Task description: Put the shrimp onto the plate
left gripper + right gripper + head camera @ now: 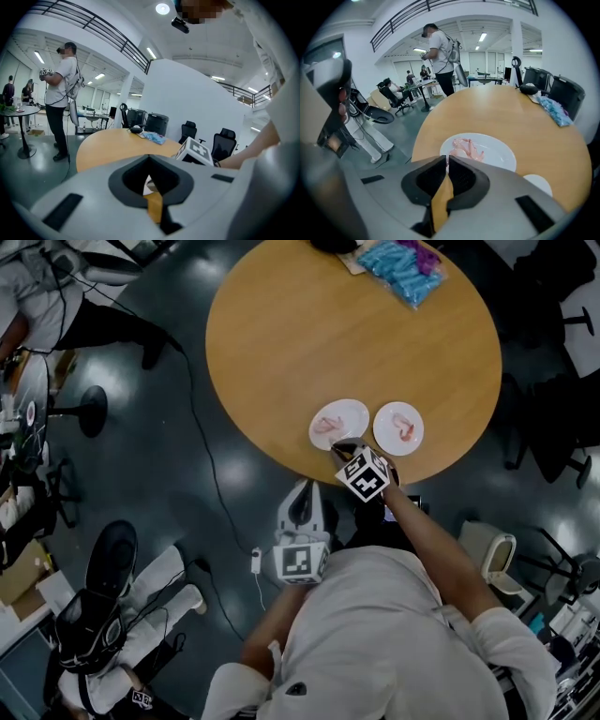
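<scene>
Two white plates sit at the near edge of the round wooden table [309, 324]. The left plate [339, 424] holds a pink shrimp [328, 425]; the right plate [398, 427] holds another shrimp [405, 429]. My right gripper [341, 450] hovers at the table edge just short of the left plate, jaws shut with nothing between them. In the right gripper view that plate [501, 152] and its shrimp [465, 149] lie right past the right gripper [446, 160]. My left gripper [302, 510] hangs off the table, below its edge, also shut and empty [149, 158].
A blue packet [403, 268] and a dark object [333, 245] lie at the table's far edge. Office chairs [487, 549] stand around it. A cable [202, 442] runs over the dark floor. A person [61, 93] stands left of the table.
</scene>
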The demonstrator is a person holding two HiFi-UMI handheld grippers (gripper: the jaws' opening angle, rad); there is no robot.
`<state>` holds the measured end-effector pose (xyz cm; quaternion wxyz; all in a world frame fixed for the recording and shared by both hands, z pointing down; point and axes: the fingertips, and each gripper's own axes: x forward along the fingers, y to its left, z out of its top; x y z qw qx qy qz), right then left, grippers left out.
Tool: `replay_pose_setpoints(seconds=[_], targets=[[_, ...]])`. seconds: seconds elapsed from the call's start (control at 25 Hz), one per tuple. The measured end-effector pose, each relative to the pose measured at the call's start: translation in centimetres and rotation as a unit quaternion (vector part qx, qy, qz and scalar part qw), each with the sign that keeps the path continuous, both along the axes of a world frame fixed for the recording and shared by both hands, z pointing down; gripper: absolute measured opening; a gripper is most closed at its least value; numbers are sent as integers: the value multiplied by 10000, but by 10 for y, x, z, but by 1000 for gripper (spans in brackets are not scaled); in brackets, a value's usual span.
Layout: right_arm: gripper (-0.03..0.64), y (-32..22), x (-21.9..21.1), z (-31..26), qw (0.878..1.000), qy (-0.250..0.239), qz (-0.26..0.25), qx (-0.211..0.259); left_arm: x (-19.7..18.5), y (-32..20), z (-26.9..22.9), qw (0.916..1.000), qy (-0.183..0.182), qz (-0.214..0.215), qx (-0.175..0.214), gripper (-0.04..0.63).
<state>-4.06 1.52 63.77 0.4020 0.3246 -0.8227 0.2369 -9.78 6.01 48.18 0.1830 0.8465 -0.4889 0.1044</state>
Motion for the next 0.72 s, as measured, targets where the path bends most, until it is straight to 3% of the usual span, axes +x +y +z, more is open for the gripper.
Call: replay_pose_setpoints(seconds=[0.16,0.4,0.72], targets=[[31,6,49,-8,9990,140,387,170,14,1,1,9999,-52,155,7,8],[31,6,132,16,9929,803,842,241,36,5,-3,9995,-63,321,12,8],[31,3,157,46,9916,726,1063,-117,56,12,-1,9984,-208,527,22,8]])
